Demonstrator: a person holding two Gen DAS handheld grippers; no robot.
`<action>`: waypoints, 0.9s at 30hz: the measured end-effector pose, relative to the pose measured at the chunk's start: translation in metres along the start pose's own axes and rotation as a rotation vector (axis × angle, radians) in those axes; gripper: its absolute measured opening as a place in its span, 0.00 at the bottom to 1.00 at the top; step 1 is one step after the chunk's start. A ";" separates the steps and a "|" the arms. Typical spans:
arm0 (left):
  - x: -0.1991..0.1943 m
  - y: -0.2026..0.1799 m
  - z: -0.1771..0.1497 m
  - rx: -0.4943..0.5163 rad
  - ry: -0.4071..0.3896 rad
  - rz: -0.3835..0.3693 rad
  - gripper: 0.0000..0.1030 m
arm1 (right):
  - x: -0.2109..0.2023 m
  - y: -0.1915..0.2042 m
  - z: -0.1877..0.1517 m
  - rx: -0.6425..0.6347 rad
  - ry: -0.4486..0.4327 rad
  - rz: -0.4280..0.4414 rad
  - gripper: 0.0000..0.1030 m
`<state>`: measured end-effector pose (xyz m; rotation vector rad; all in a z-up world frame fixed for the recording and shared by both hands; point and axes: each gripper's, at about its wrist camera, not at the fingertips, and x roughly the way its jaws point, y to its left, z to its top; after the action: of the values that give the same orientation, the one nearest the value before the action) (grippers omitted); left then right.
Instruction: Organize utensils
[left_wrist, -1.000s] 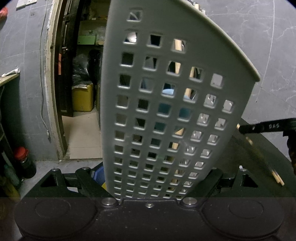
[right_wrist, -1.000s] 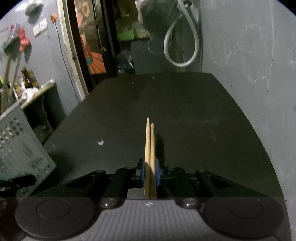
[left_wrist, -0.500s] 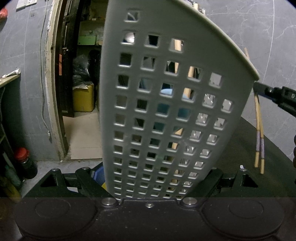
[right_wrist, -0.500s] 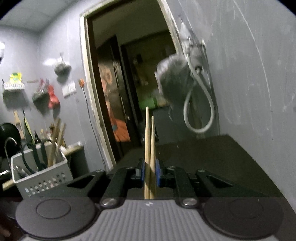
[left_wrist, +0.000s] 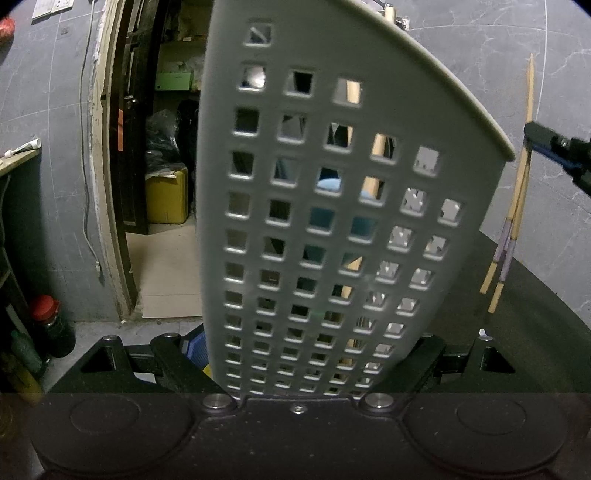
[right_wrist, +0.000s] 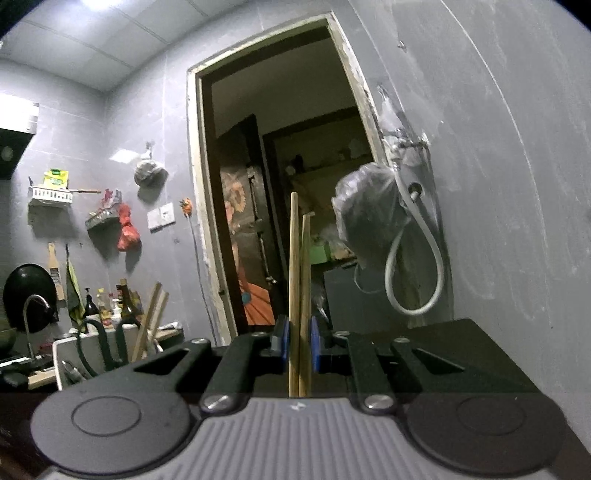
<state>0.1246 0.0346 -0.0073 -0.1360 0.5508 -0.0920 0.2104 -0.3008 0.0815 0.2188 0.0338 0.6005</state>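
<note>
My left gripper (left_wrist: 299, 384) is shut on the wall of a grey perforated utensil basket (left_wrist: 369, 122), which fills the left wrist view; utensils show through its holes. My right gripper (right_wrist: 298, 341) is shut on a pair of wooden chopsticks (right_wrist: 298, 280), held upright above the table. In the left wrist view the chopsticks (left_wrist: 517, 206) hang beside the basket's right rim, gripped by the right gripper's fingers (left_wrist: 554, 147). In the right wrist view the basket (right_wrist: 88, 354) stands at the lower left with dark-handled utensils and wooden sticks in it.
A black table (right_wrist: 461, 354) lies under both grippers. A doorway (right_wrist: 280, 184) opens behind it, with a hose and a bagged tap (right_wrist: 406, 236) on the right wall. Bottles (right_wrist: 107, 302) and a pan (right_wrist: 26, 295) stand at far left.
My right gripper has lifted the chopsticks off the table and tilted them upright, rising beside the basket's right rim. The left gripper and basket have stayed in place.
</note>
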 end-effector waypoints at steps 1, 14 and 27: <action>0.000 0.000 0.000 0.000 0.000 0.000 0.86 | -0.001 0.003 0.002 -0.003 -0.003 0.008 0.13; -0.001 -0.001 0.000 0.000 -0.004 0.001 0.86 | 0.001 0.044 0.064 -0.046 -0.032 0.152 0.13; -0.011 -0.001 0.002 -0.006 -0.026 -0.008 0.86 | 0.046 0.124 0.110 -0.112 -0.096 0.427 0.13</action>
<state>0.1160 0.0347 0.0003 -0.1447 0.5249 -0.0966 0.1895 -0.1971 0.2165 0.1463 -0.1428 1.0133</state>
